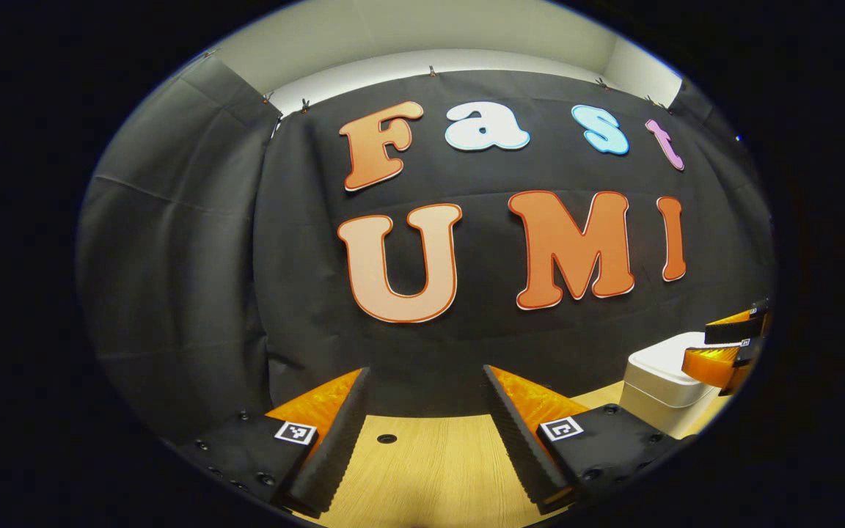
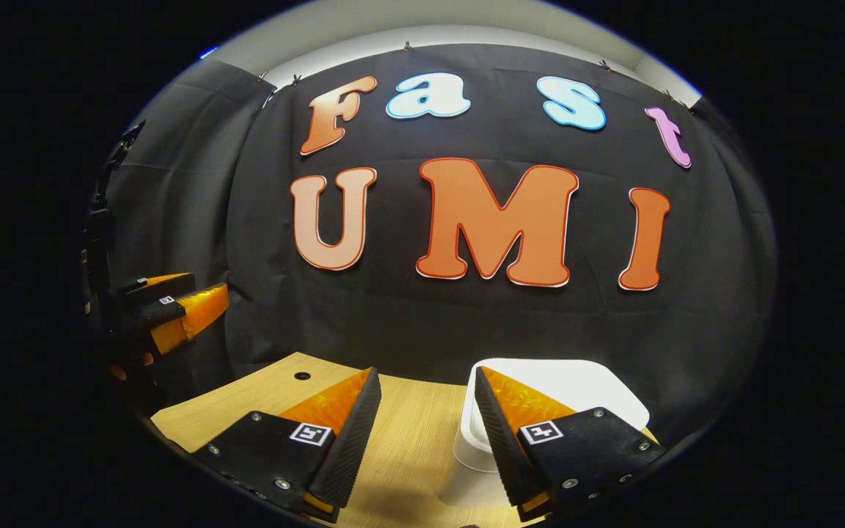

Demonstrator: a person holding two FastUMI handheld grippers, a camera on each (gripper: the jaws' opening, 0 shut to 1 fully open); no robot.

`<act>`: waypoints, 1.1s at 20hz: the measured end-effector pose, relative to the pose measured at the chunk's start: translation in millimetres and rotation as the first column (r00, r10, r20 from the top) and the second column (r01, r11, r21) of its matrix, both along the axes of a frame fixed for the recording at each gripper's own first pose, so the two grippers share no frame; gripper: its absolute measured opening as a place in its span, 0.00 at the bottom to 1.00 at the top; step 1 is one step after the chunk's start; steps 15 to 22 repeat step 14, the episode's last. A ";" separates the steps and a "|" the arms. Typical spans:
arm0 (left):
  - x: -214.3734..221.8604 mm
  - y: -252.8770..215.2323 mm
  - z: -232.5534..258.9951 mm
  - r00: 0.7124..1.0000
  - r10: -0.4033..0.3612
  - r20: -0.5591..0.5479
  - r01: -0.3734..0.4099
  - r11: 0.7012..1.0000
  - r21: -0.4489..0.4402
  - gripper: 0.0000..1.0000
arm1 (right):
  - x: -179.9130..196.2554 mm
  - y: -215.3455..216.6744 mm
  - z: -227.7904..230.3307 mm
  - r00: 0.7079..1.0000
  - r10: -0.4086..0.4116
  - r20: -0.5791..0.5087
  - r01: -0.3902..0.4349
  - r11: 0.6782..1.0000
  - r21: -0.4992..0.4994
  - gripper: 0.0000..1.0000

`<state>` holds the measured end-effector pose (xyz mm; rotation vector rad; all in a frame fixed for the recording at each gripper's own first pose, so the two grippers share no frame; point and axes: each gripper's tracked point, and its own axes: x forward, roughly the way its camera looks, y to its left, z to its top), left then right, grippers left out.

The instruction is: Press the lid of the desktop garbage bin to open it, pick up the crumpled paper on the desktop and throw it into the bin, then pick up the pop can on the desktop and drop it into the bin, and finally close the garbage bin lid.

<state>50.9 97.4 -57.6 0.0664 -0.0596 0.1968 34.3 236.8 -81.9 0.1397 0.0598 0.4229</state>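
Both grippers held above the tabletop point(image 1: 430, 469), fingers spread, nothing between them: left gripper point(image 1: 426, 425), right gripper point(image 2: 422, 429). White garbage bin point(image 2: 576, 389), lid down, sits on the tabletop just ahead of the right gripper, toward its right finger. Crumpled paper and pop can: cannot tell where.

Both views sit low over the tabletop point(image 1: 430, 469), facing the booth wall; both share the bin point(image 2: 569, 389).

Garbage bin point(image 2: 576, 389) base hidden by finger, desktop point(image 1: 430, 469) cut off — lower edge
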 end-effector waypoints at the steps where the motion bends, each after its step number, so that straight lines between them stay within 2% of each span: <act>1: 1.2 -2.4 -0.2 1.000 -0.004 -0.001 0.004 1.000 0.002 0.95 | 0.4 -0.7 -0.1 1.000 0.001 0.001 -0.001 1.000 0.001 0.78; 3: 2.3 -8.0 0.3 1.000 -0.011 -0.004 0.011 1.000 0.003 0.95 | 1.4 -2.1 -0.8 1.000 0.004 0.004 -0.004 1.000 0.000 0.78; 4: 2.6 -10.7 1.1 1.000 -0.013 -0.004 0.013 1.000 0.003 0.89 | 1.7 -3.0 -1.4 1.000 0.004 0.003 -0.004 1.000 0.000 0.78; 6: 2.6 -14.9 2.1 1.000 -0.016 -0.003 0.016 1.000 0.004 0.89 | 3.3 -3.3 -2.0 1.000 0.012 0.003 -0.012 1.000 0.004 0.78; 8: 3.3 -17.0 4.6 1.000 -0.009 -0.002 0.009 1.000 0.009 0.97 | 5.5 -4.4 -2.5 1.000 0.017 0.005 -0.017 1.000 0.004 0.78; 11: 2.5 -21.2 4.9 1.000 -0.003 -0.007 0.003 1.000 0.016 1.00 | 7.9 -7.8 -3.4 1.000 0.023 0.000 -0.023 1.000 0.011 0.78; 12: 2.1 -22.9 4.8 1.000 -0.002 -0.009 0.002 1.000 0.018 0.97 | 9.0 -8.4 -3.9 1.000 0.024 -0.001 -0.024 1.000 0.014 0.79; 22: 2.3 -24.8 5.8 1.000 -0.002 -0.008 0.002 1.000 0.021 0.97 | 10.0 -10.4 -4.3 1.000 0.025 -0.001 -0.025 1.000 0.017 0.80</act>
